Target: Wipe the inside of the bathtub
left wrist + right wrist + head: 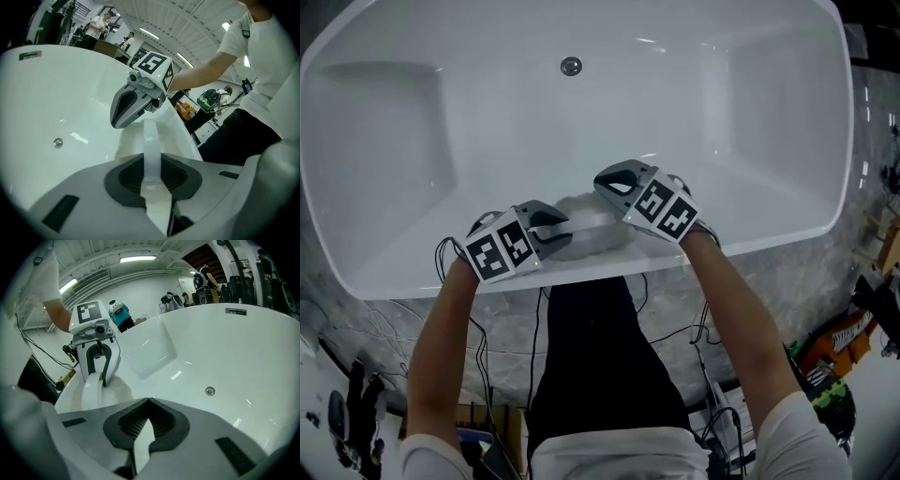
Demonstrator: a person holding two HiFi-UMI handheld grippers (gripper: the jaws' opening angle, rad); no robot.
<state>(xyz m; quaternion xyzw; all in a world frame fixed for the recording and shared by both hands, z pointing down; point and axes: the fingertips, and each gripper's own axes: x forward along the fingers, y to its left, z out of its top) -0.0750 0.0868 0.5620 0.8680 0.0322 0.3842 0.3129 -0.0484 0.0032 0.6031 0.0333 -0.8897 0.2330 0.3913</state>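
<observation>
We are leaning over a glossy white bathtub (pixel 694 103) that is filling the upper part of the head view, with its drain (pixel 571 66) sitting at top centre. Both tools are meeting at the near rim, in the lower centre. The left gripper (pixel 553 228) is clamping tight on one end of a white cloth (pixel 592 230) and the right gripper (pixel 614 184) is pinching the other end (each gripper's own view is showing a pale strip squeezed between closed jaws). The cloth is resting at the tub's near edge, between the two grippers. Around the tub, grey mottled flooring (pixel 787 272) is carrying loose black cables (pixel 534 328). Ceiling strip lights (pixel 137 259) are glowing over people (pixel 101 22) standing in the workshop behind.
</observation>
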